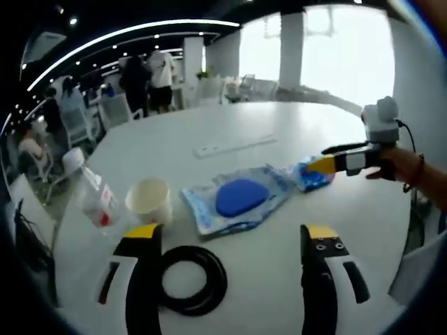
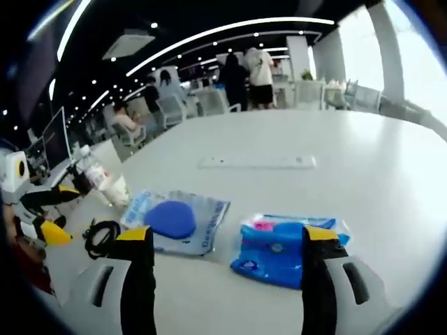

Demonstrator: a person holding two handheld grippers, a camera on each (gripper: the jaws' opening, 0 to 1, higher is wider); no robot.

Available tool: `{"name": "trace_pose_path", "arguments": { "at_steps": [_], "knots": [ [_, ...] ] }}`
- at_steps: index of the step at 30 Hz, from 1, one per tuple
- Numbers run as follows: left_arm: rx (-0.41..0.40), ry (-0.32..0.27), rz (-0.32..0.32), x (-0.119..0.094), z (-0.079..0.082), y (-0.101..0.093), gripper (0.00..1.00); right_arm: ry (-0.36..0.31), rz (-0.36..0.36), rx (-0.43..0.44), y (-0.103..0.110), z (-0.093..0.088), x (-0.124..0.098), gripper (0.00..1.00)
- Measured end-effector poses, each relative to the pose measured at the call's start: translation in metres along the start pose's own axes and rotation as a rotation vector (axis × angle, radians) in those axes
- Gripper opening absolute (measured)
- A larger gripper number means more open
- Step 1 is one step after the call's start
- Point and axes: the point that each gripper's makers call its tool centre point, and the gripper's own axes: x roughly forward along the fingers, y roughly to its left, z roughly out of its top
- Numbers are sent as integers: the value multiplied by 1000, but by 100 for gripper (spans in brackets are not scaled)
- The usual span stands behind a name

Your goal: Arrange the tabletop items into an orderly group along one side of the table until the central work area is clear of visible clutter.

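Over the white counter (image 2: 363, 160), the right hand-held gripper (image 2: 222, 241) spreads wide around the blue packet (image 2: 279, 251), likely to grab it; the left hand-held gripper (image 1: 227, 234) gapes beside the black cable coil (image 1: 188, 279).

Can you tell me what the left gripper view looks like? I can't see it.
The left claw hangs open over a white table, above a black ring, paper cup and blue-pad packet. The right claw reaches a small blue packet.

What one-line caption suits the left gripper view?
Open left gripper over black ring, facing paper cup and blue pouch.
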Motion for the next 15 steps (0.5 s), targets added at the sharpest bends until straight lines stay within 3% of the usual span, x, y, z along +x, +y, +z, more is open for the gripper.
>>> {"name": "trace_pose_path", "arguments": {
  "at_steps": [6, 15],
  "knots": [
    [-9, -9, -13, -11, -2, -6, 99, -47, -64, 38, -32, 2, -7, 88],
    [-27, -19, -37, -24, 1, -19, 100, -51, -139, 92, -66, -9, -10, 86]
  ]
}}
